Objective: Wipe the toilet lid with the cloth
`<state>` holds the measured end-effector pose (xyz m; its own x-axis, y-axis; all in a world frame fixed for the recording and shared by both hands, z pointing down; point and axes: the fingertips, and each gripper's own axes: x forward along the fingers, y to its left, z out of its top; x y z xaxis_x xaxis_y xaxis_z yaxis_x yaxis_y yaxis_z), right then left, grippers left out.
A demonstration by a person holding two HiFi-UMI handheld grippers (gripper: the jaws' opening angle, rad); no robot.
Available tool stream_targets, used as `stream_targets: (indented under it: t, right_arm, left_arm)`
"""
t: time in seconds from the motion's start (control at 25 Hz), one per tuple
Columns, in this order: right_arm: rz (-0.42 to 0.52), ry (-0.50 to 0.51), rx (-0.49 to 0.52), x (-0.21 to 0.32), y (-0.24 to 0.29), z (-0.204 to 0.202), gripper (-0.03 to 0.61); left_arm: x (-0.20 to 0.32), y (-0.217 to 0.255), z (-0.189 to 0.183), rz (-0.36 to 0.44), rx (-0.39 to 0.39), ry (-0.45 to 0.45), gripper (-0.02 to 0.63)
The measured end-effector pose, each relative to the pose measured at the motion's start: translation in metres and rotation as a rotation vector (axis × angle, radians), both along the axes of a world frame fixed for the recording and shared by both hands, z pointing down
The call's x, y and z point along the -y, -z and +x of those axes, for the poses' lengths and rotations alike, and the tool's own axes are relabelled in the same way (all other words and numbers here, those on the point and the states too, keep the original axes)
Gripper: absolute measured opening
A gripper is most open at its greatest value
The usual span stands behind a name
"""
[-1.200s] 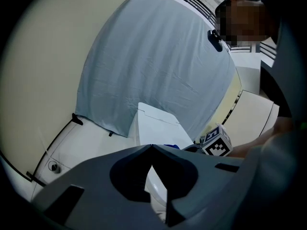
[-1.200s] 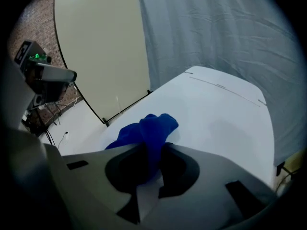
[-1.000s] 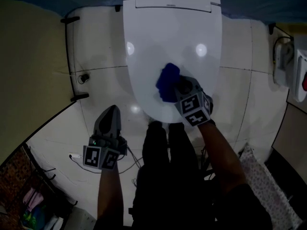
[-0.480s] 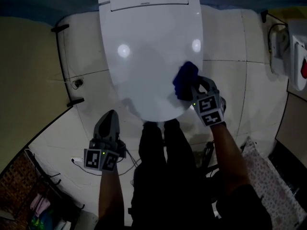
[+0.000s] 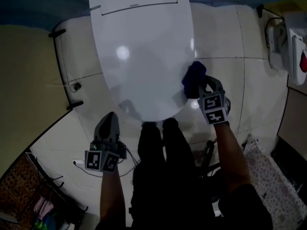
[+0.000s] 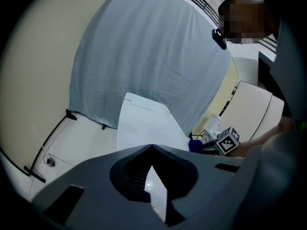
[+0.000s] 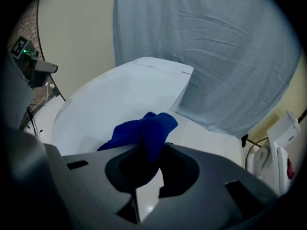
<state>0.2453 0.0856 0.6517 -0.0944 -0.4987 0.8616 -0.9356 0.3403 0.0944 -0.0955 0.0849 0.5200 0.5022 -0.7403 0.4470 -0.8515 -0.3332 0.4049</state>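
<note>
The closed white toilet lid (image 5: pixel 141 56) fills the upper middle of the head view. A dark blue cloth (image 5: pixel 194 79) lies bunched at the lid's right edge, and my right gripper (image 5: pixel 200 85) is shut on it. In the right gripper view the cloth (image 7: pixel 144 131) hangs out from between the jaws, over the lid (image 7: pixel 115 99). My left gripper (image 5: pixel 111 116) hovers low over the floor, left of the lid's front tip, apart from it, its jaws shut with nothing between them. From the left gripper view the lid (image 6: pixel 144 123) is ahead and the cloth (image 6: pixel 194 145) to the right.
White floor tiles surround the toilet. A pale blue sheet (image 6: pixel 153 56) hangs behind it. A white wall fixture with a cable (image 5: pixel 283 42) is at the far right. A cable (image 5: pixel 79 166) lies near the left gripper. A patterned mat (image 5: pixel 268 176) and the person's dark legs (image 5: pixel 163 176) are below.
The right gripper has dragged the cloth from the lid's front middle across to its right edge. The left gripper has stayed in place.
</note>
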Motion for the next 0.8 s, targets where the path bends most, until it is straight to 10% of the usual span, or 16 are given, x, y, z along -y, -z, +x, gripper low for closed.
stream_targets:
  t: [0.32, 0.8]
  right_arm:
    - [0.133, 0.063, 0.121, 0.012, 0.071, -0.053, 0.054]
    - [0.061, 0.393, 0.491, -0.018, 0.105, -0.316, 0.055]
  left_arm:
    - [-0.010, 0.008, -0.015, 0.011, -0.014, 0.053, -0.011]
    - [-0.052, 0.020, -0.104, 0.009, 0.012, 0.227, -0.011]
